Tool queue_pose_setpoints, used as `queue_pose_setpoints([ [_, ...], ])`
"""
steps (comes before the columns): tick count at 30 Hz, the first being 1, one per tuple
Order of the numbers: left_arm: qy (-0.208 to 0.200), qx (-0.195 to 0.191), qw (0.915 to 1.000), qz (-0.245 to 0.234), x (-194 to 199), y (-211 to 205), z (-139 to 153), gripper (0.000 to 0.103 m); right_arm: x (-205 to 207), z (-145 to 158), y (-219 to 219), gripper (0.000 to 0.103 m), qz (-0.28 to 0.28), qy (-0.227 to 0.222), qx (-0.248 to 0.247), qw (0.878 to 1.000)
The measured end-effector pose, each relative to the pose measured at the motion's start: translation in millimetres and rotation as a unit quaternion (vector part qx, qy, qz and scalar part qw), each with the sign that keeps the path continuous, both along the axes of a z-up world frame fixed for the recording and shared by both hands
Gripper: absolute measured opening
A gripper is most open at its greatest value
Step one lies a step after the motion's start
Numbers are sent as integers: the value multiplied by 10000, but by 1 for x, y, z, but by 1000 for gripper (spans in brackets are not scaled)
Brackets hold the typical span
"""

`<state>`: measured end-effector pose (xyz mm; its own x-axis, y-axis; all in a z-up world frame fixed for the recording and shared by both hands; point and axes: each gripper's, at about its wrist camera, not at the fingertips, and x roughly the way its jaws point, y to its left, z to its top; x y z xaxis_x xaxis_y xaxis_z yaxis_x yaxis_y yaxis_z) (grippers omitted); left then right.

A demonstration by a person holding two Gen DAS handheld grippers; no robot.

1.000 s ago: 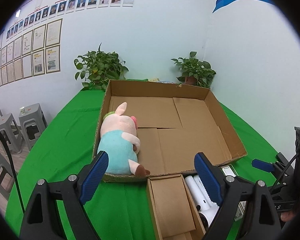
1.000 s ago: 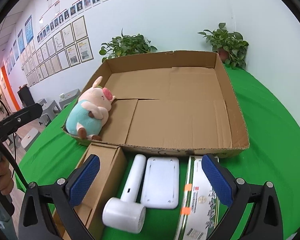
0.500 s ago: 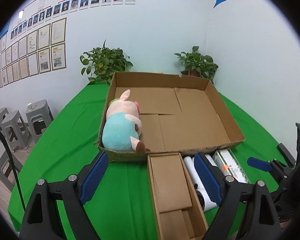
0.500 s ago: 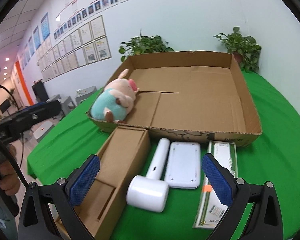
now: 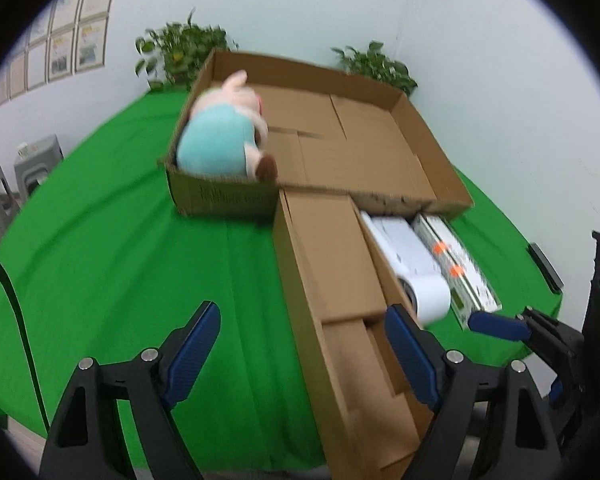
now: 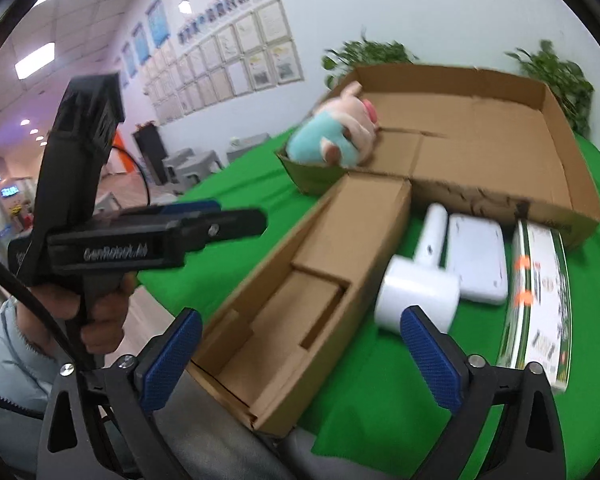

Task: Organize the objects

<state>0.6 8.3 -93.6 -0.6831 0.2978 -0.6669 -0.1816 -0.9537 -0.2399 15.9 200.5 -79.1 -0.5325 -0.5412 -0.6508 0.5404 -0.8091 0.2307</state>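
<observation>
Both claws are wide with nothing between the pads. The left claw (image 5: 302, 346) straddles the near left wall of the long open carton (image 5: 332, 276). The right claw (image 6: 300, 354) has just been closing a little and hangs over the same carton's near end (image 6: 300, 292).

The carton lies on the green counter (image 5: 120, 248), its far end butting the front wall of the big tray box (image 5: 380, 152). The plush pig (image 5: 224, 136) is already in the tray's left corner. The white roller (image 6: 420, 284), white flat case (image 6: 476, 264) and green-white printed box (image 6: 540, 296) lie in a row just right of the carton.

The likely step is gripping the carton:
- each claw should pinch one side wall, not the inner flap
- the lift should be level, because the cardboard flexes
- the roller touching the carton's right wall should be cleared before closing
</observation>
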Motion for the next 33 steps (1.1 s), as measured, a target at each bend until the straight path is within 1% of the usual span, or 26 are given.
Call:
queue_pose_setpoints([
  [1, -76, 65, 9999, -102, 0, 1, -7, 83, 0, -3, 0, 88, -129, -51, 48, 9999],
  [2, -103, 91, 9998, -155, 2, 2, -11, 80, -1, -5, 1, 86, -230, -76, 94, 9997],
  [3, -146, 115, 9996, -205, 2, 4, -15, 77, -1, -7, 0, 80, -330, -107, 142, 9993],
  [4, -196, 139, 9994, -245, 2, 5, -19, 75, -2, -9, 0, 73, -403, -155, 164, 9989],
  [6, -240, 173, 9990, -329, 1, 8, -23, 63, -7, -13, -3, 64, -534, -231, 297, 9979],
  [8, -275, 228, 9988, -348, 1, 10, -25, 55, -12, -17, -9, 54, -668, -288, 549, 9958],
  [9, -321, 255, 9986, -318, 0, 11, -26, 51, -15, -19, -11, 49, -704, -335, 597, 9952],
  [10, -362, 275, 9985, -296, -1, 10, -27, 49, -18, -19, -13, 47, -738, -373, 621, 9946],
  [12, -483, 291, 9981, -254, -4, 9, -29, 37, -22, -20, -21, 43, -806, -354, 791, 9930],
  [13, -601, 275, 9975, -245, -6, 11, -33, 35, -22, -21, -25, 36, -797, -363, 844, 9926],
  [14, -642, 318, 9971, -266, -7, 12, -34, 33, -24, -22, -29, 33, -763, -406, 863, 9925],
  [15, -672, 336, 9967, -295, -7, 13, -35, 29, -25, -24, -34, 26, -727, -479, 884, 9923],
  [17, -705, 254, 9966, -355, -8, 17, -35, 24, -25, -26, -40, 26, -856, -442, 998, 9903],
  [19, -711, 130, 9970, -280, -9, 20, -36, 23, -27, -28, -42, 26, -914, -460, 998, 9897],
  [22, -752, 138, 9969, -203, -10, 20, -36, 21, -33, -30, -41, 28, -916, -652, 853, 9900],
  [24, -765, 143, 9968, -163, -10, 19, -36, 20, -33, -30, -43, 28, -917, -674, 875, 9896],
  [29, -785, -20, 9969, -27, -5, 22, -33, 19, -29, -29, -44, 26, -804, -603, 820, 9915],
  [31, -712, -57, 9974, 40, 0, 22, -28, 19, -26, -26, -43, 26, -747, -530, 757, 9929],
  [33, -557, -112, 9983, 120, 5, 22, -18, 19, -21, -19, -42, 26, -701, -361, 650, 9948],
])
